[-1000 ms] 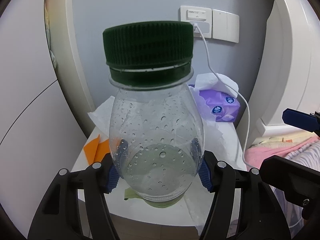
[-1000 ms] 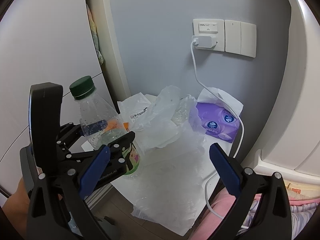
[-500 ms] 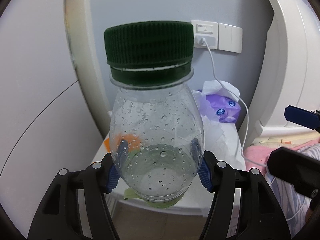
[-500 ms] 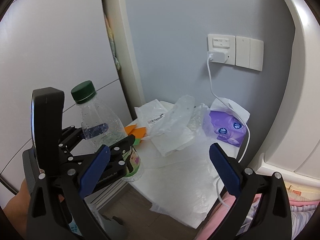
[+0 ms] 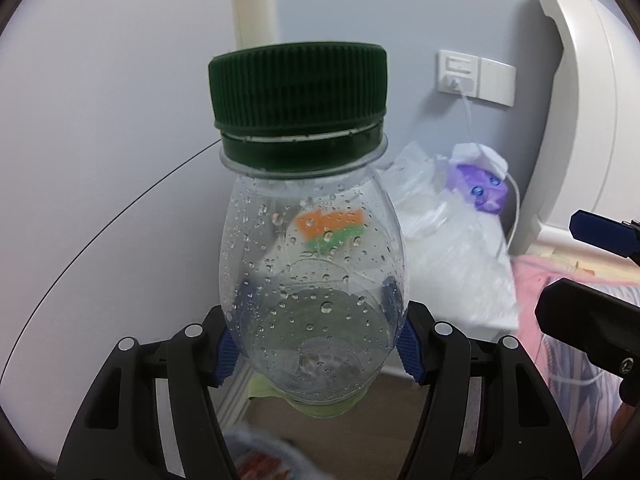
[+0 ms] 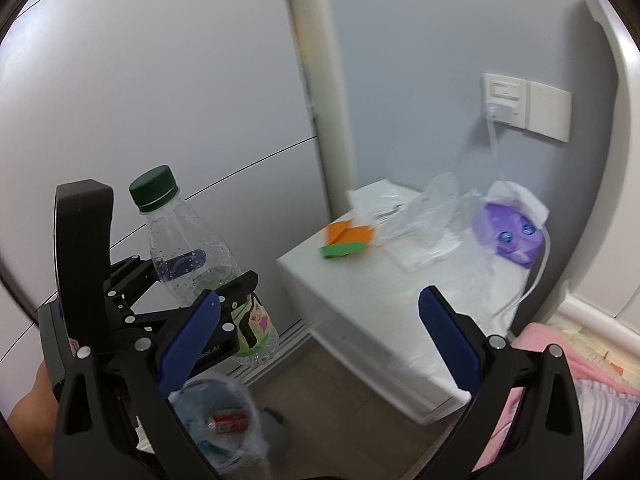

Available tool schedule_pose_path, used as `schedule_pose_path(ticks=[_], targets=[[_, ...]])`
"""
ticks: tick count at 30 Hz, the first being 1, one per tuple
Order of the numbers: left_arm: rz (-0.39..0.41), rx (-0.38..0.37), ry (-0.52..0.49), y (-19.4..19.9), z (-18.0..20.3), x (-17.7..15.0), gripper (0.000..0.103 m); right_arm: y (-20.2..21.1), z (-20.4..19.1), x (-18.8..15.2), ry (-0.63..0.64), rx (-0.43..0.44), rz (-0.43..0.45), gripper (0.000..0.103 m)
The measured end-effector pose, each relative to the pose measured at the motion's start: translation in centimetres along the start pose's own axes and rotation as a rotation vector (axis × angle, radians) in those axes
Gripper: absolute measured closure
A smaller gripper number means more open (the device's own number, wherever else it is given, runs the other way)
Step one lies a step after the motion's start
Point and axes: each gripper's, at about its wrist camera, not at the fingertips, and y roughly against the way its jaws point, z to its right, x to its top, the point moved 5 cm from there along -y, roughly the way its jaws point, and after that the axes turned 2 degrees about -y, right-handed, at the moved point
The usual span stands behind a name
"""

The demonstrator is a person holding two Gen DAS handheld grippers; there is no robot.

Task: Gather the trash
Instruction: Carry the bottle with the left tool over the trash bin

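My left gripper (image 5: 316, 344) is shut on a clear plastic bottle (image 5: 312, 272) with a dark green cap. It holds the bottle upright, off the nightstand, to its left. In the right wrist view the bottle (image 6: 188, 248) hangs above a lined trash bin (image 6: 224, 420) that holds some rubbish. My right gripper (image 6: 320, 336) is open and empty. Orange and green paper scraps (image 6: 346, 238), clear plastic wrap (image 6: 432, 216) and a white paper sheet (image 6: 380, 204) lie on the white nightstand (image 6: 360, 300).
A purple tissue pack (image 6: 512, 236) sits at the back of the nightstand under a charger cable (image 6: 494, 148) from the wall socket (image 6: 502, 98). Pink bedding (image 6: 560, 344) lies to the right. A grey wardrobe panel (image 6: 140, 100) stands to the left.
Both grippers have pulled back and to the left from the nightstand. The bottle has moved with the left gripper off the table edge, and the trash bin has come into view below.
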Motion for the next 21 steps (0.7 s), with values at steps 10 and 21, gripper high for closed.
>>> schedule_pose_path(ticks=[10,21], targets=[[-0.082,0.122,0.086,4.4,-6.9,-8.0,0.042,-0.2,-8.3,-4.6,0.085,0.113,-0.084,0.006],[-0.172,0.193,0.17,5.5,-12.4,-15.9,0.042,-3.2,-14.6,-9.6,0.141,0.174,-0.19,0.006]])
